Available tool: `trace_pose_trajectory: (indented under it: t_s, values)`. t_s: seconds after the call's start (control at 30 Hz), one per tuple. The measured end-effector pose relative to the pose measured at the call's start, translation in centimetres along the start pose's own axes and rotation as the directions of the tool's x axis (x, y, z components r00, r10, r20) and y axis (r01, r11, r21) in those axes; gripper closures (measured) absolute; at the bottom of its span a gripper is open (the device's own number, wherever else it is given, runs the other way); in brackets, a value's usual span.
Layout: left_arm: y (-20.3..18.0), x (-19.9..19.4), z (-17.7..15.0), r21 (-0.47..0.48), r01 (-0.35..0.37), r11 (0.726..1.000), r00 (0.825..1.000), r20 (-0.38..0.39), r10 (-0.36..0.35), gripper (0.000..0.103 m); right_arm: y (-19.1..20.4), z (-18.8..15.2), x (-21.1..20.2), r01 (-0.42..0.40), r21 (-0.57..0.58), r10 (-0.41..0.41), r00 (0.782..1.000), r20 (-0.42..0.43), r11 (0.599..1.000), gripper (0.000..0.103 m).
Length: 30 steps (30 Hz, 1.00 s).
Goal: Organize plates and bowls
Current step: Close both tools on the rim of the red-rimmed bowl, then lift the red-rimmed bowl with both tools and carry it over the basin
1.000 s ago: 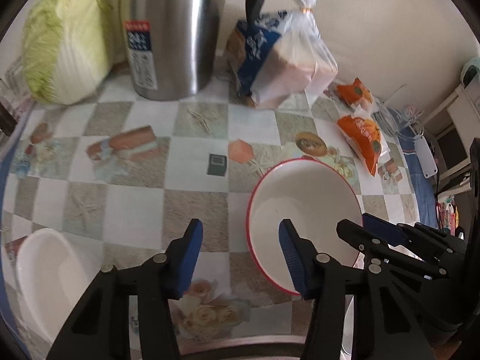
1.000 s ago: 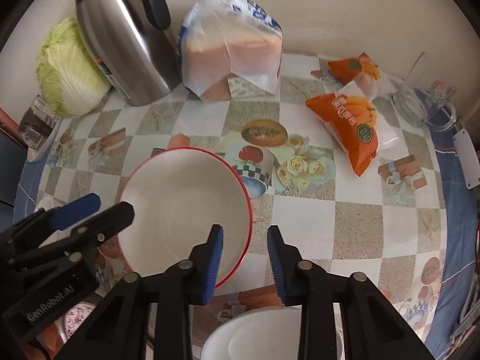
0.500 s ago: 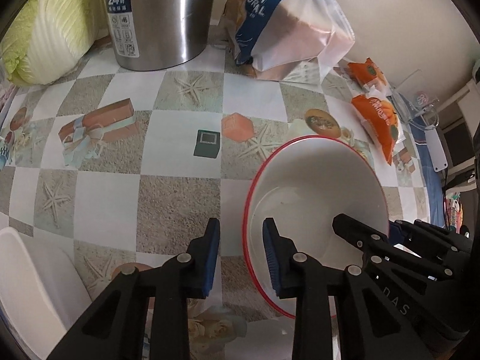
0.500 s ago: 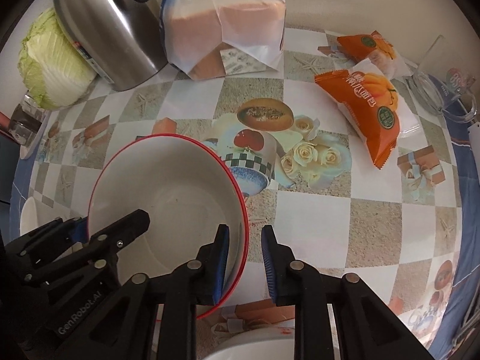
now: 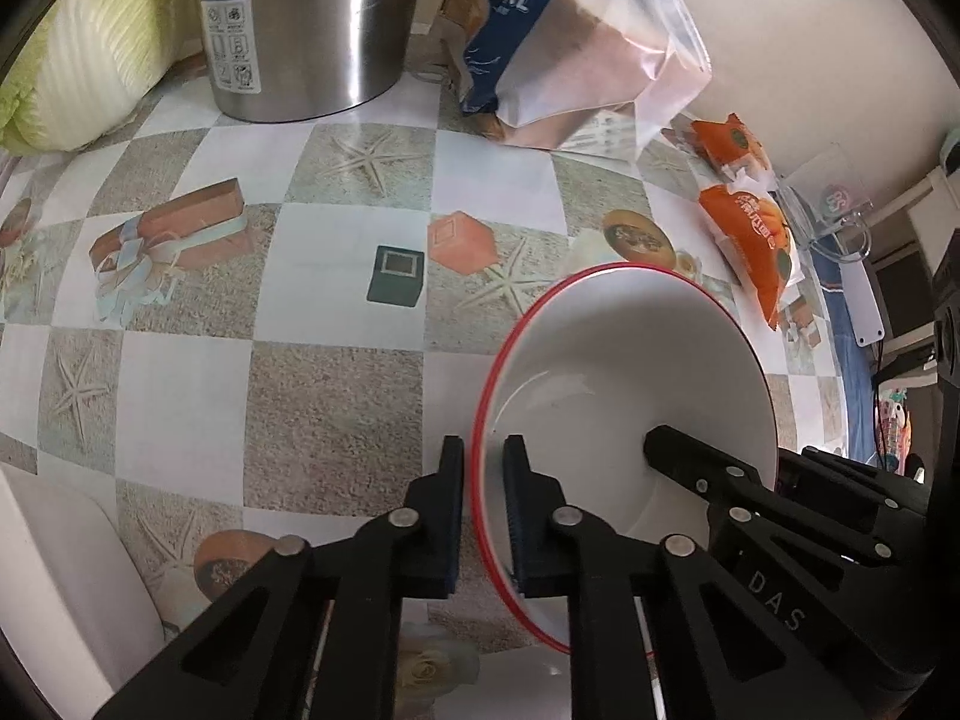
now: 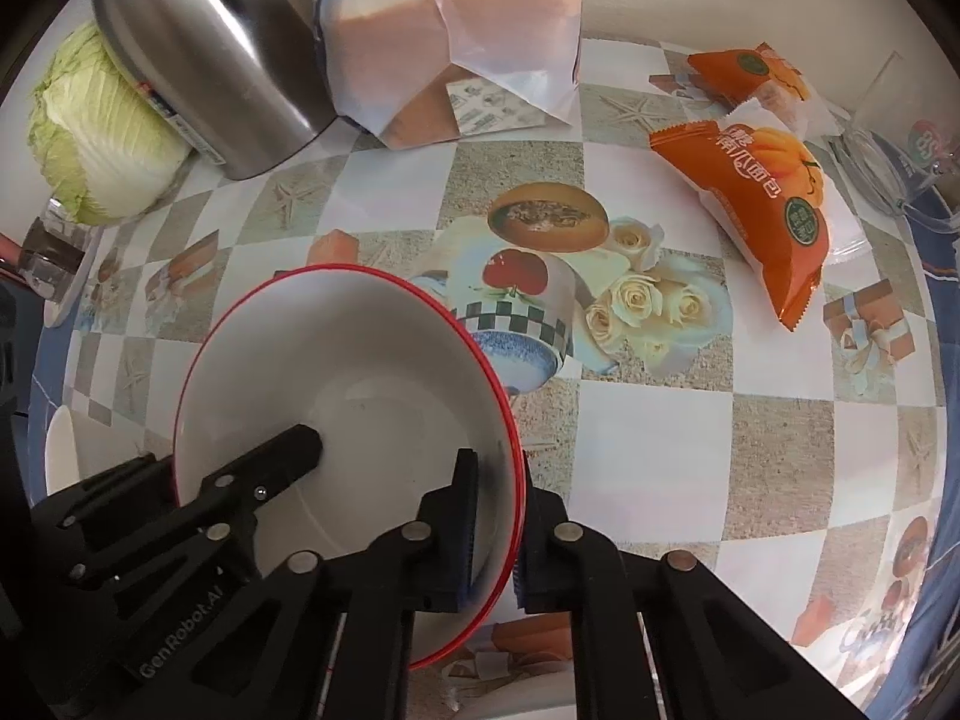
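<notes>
My matt black plastic left gripper (image 5: 483,510) and right gripper (image 6: 498,519) are pinching a glossy white, red-rimmed bowl (image 5: 630,372), probably glazed ceramic. A brushed steel kettle (image 5: 300,24) is gleaming behind. Crinkly clear plastic is wrapping the bread loaf (image 6: 456,42); shiny orange foil snack packets (image 6: 762,192) are lying on smooth printed oilcloth (image 6: 660,432).

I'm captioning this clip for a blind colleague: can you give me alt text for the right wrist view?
The right tool clamps the near rim of a white, red-edged bowl, while the left tool reaches into it from the left. Behind, on a patterned tablecloth, are a steel kettle, bagged bread, cabbage and orange snack packets.
</notes>
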<state>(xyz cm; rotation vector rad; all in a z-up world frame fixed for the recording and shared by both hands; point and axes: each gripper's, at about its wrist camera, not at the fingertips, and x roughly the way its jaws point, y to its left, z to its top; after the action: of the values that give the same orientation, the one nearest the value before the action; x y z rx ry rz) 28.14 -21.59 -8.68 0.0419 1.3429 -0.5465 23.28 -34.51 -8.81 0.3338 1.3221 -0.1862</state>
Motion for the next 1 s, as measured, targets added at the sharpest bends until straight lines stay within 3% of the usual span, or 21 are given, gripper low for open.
trace_pose_trajectory:
  t_s: [0.33,0.57,1.0]
  values:
    - [-0.3,-0.8,-0.7,-0.027,0.014,1.000,1.000,0.020,-0.013,0.092,0.3,-0.4,-1.5,-0.012,0.025,0.011,1.000,0.017,1.000,0.092]
    - [-1.2,-4.7,-1.0,-0.014,-0.011,1.000,0.998,0.064,0.012,0.092,0.8,-0.4,-5.0,-0.028,0.011,0.028,0.997,0.069,1.000,0.092]
    - [-0.4,-9.8,-6.0,-0.101,0.034,0.994,0.994,0.111,-0.022,0.092,3.6,-5.0,-9.9,-0.005,-0.033,0.009,0.995,0.101,0.999,0.092]
